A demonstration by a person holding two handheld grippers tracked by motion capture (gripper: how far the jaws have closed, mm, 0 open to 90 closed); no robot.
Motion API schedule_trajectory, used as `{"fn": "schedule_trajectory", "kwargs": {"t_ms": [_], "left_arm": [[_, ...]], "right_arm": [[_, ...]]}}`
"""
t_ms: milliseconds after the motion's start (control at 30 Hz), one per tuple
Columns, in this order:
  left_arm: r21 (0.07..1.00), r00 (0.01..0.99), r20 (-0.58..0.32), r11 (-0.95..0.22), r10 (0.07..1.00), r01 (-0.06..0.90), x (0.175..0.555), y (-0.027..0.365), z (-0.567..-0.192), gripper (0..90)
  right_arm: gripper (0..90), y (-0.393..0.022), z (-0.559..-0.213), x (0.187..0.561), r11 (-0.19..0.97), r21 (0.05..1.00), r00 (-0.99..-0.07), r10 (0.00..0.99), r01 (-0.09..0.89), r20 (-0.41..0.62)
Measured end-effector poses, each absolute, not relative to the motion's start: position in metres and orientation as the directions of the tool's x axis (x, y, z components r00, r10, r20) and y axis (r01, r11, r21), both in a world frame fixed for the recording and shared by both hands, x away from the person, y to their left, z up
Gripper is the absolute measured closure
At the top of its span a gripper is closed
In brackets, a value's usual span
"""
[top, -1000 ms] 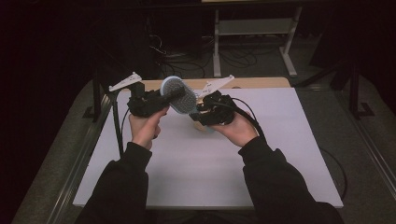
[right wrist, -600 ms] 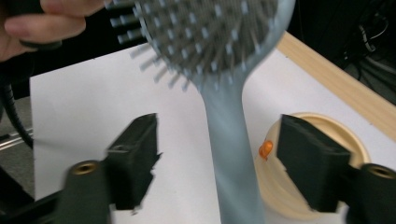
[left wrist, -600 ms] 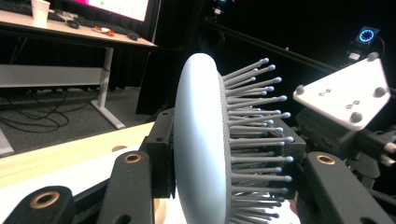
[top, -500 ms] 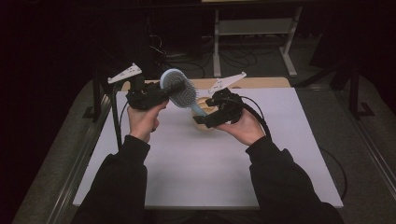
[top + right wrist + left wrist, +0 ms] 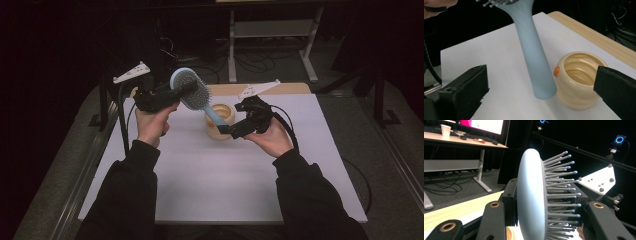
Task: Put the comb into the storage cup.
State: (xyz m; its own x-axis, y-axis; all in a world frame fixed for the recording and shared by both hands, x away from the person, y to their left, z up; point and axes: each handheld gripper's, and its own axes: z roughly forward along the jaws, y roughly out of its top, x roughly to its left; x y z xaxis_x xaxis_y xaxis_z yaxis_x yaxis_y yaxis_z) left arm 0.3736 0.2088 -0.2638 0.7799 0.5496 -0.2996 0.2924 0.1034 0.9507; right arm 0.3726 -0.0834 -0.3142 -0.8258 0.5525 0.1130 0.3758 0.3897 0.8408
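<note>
A pale blue hairbrush (image 5: 189, 89) hangs in the air over the table's far left, with its handle (image 5: 214, 117) slanting down to the right. My left gripper (image 5: 181, 91) is shut on the brush head (image 5: 531, 202), one jaw on its smooth back and one on the bristles (image 5: 560, 195). My right gripper (image 5: 229, 130) has just been opening and now stands open. The handle (image 5: 535, 62) passes between its jaws (image 5: 541, 96) without touching either pad. A cream ribbed pot (image 5: 577, 77) with an orange dot stands on the table just behind the handle's end, also visible from above as the pot (image 5: 223, 116).
A white mat (image 5: 225, 185) covers the table, with a wooden strip (image 5: 285, 89) along its far edge. A desk frame (image 5: 270, 35) and cables lie on the floor beyond. A second desk with a monitor (image 5: 486, 125) and a cup stands farther back.
The right gripper has opened and let go of the brush handle, then drawn away to the right. The left gripper keeps the brush head, now slightly farther left.
</note>
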Motion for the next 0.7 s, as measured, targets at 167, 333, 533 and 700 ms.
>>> {"fn": "schedule_trajectory", "kwargs": {"t_ms": [167,333,533,700], "left_arm": [[0.952,0.774,-0.293,0.096,0.561,0.290,0.377,0.209,-0.263,53.8],[0.957,0.789,-0.276,0.079,0.549,0.279,0.381,0.209,-0.262,53.9],[0.959,0.791,-0.273,0.086,0.547,0.272,0.386,0.211,-0.260,53.9],[0.963,0.788,-0.252,0.069,0.561,0.259,0.389,0.212,-0.255,53.9]], "right_arm": [[0.0,-0.096,-0.317,0.373,0.350,0.858,-0.814,0.567,0.377,0.126],[0.0,-0.102,-0.323,0.371,0.364,0.851,-0.802,0.588,0.379,0.105],[0.0,-0.112,-0.334,0.368,0.367,0.845,-0.796,0.596,0.389,0.108],[0.0,-0.123,-0.341,0.365,0.360,0.842,-0.791,0.600,0.402,0.121]]}}
